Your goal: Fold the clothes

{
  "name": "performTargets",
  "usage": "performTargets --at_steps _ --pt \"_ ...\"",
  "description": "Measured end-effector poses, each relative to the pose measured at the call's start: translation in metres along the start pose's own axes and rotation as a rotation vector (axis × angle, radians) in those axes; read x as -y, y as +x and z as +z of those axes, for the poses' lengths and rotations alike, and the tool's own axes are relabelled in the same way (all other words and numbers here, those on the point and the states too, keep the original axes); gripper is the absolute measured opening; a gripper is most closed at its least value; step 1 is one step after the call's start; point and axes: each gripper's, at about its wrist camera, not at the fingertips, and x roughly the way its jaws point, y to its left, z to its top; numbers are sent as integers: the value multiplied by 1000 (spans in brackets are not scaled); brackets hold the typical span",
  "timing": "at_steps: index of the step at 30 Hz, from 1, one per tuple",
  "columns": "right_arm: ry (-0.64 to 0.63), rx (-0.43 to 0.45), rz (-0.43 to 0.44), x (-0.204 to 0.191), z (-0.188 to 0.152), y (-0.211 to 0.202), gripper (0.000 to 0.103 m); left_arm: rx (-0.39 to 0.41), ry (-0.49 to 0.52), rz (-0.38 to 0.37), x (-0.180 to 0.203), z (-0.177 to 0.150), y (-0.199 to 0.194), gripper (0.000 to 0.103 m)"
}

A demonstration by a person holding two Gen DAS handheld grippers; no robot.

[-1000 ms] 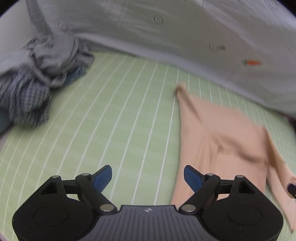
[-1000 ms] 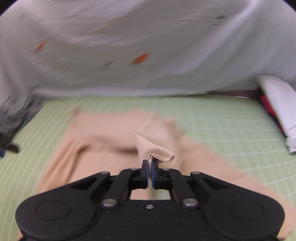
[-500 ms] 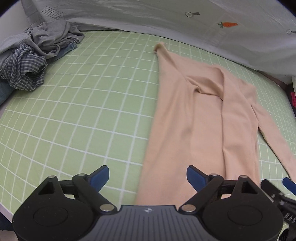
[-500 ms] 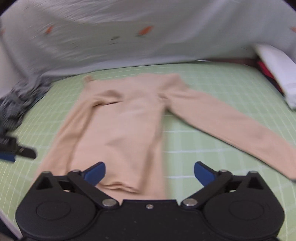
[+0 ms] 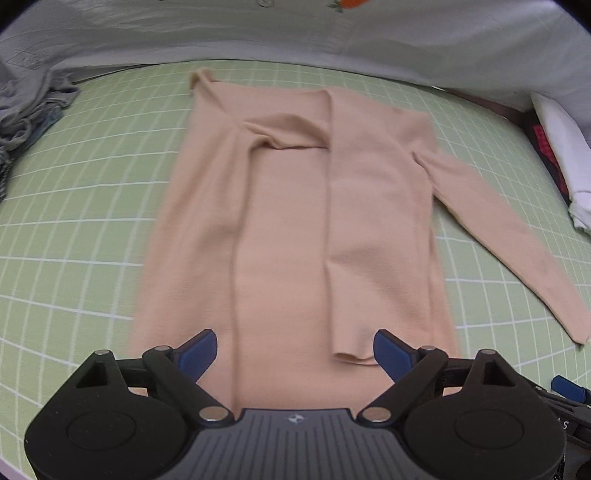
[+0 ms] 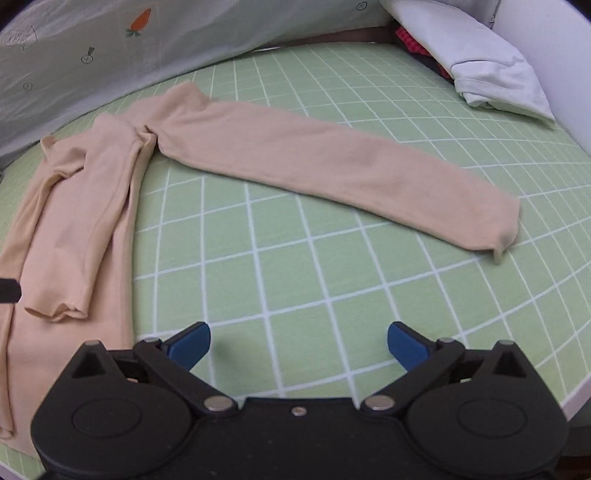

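Observation:
A peach long-sleeved top (image 5: 288,229) lies flat on the green checked sheet (image 5: 85,206). One sleeve is folded down over its body, its cuff (image 5: 351,354) near the hem. The other sleeve (image 6: 332,158) stretches out flat to the right, cuff (image 6: 498,240) at its end. My left gripper (image 5: 293,354) hovers open over the hem, nothing between its blue pads. My right gripper (image 6: 297,345) stands open above bare sheet, to the right of the top's body (image 6: 66,229) and nearer than the spread sleeve.
A pale grey blanket (image 5: 295,33) with small carrot prints runs along the far side. Crumpled grey and checked clothes (image 5: 26,107) lie at far left. White folded fabric (image 6: 476,66) over something red sits at far right. The sheet's edge (image 6: 576,398) is close on the right.
My right gripper has opened and let go of the folded sleeve, then swung right over bare sheet. My left gripper has shifted right, from beside the top to over its hem.

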Motion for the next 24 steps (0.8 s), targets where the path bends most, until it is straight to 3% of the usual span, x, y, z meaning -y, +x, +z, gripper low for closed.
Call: performTargets --at_steps 7,10,12,15,24 --pt "-43 -17 -26 2 0 0 103 -49 59 -19 23 3 20 66" --pt "-47 -23 -25 3 1 0 103 -69 64 -49 27 2 25 46" --pt "-47 -23 -26 3 1 0 103 -81 64 -60 29 1 28 23" --pt "-48 -19 -25 3 0 0 103 -70 69 -65 30 -1 27 7" --pt "-11 -14 -47 0 0 1 103 24 13 -142 6 -4 -10 3"
